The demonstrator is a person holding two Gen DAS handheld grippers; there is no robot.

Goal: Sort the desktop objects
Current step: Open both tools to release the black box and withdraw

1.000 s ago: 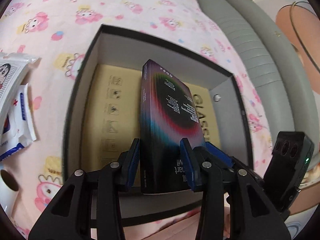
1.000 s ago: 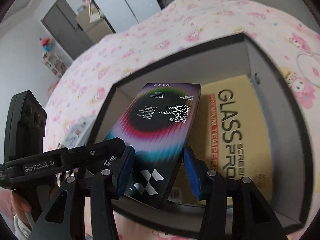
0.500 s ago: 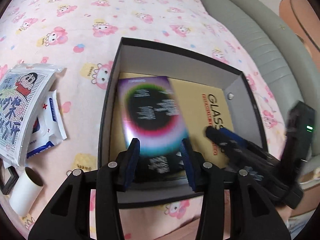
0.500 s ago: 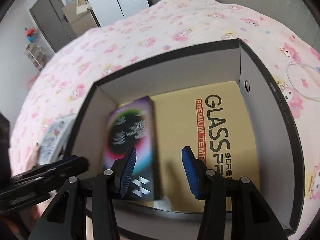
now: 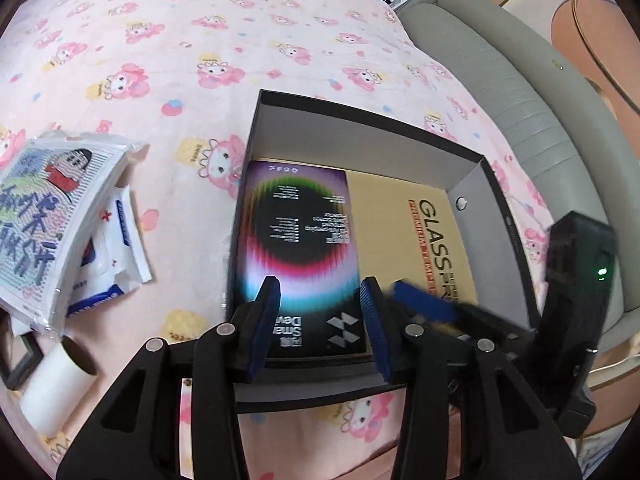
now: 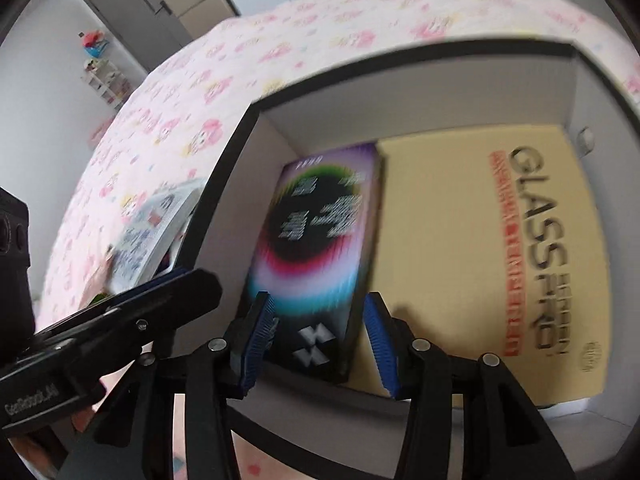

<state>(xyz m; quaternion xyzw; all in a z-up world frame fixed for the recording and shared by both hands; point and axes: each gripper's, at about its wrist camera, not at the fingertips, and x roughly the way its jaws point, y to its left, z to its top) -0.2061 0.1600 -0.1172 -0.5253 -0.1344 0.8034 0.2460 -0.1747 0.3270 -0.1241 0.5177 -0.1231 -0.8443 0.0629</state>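
A dark screen-protector pack with a rainbow ring (image 5: 298, 248) lies flat at the left inside an open black box (image 5: 360, 128). It rests on a tan GLASS PRO pack (image 5: 424, 236). The rainbow pack (image 6: 320, 248), the box (image 6: 240, 184) and the tan pack (image 6: 480, 240) also show in the right wrist view. My left gripper (image 5: 320, 312) is open and empty above the pack's near end. My right gripper (image 6: 318, 340) is open and empty over the same end; its blue fingertips (image 5: 424, 300) show in the left wrist view.
The box sits on a pink cartoon-print bedspread (image 5: 180, 48). A cartoon-print bag (image 5: 44, 212), a white and blue packet (image 5: 112, 264), a white roll (image 5: 56, 384) and a small black frame (image 5: 20, 360) lie left of it. A grey padded headboard (image 5: 532, 112) runs along the right.
Both grippers let go of the rainbow pack. It dropped from upright to flat in the box's left side. Both grippers pulled back a little.
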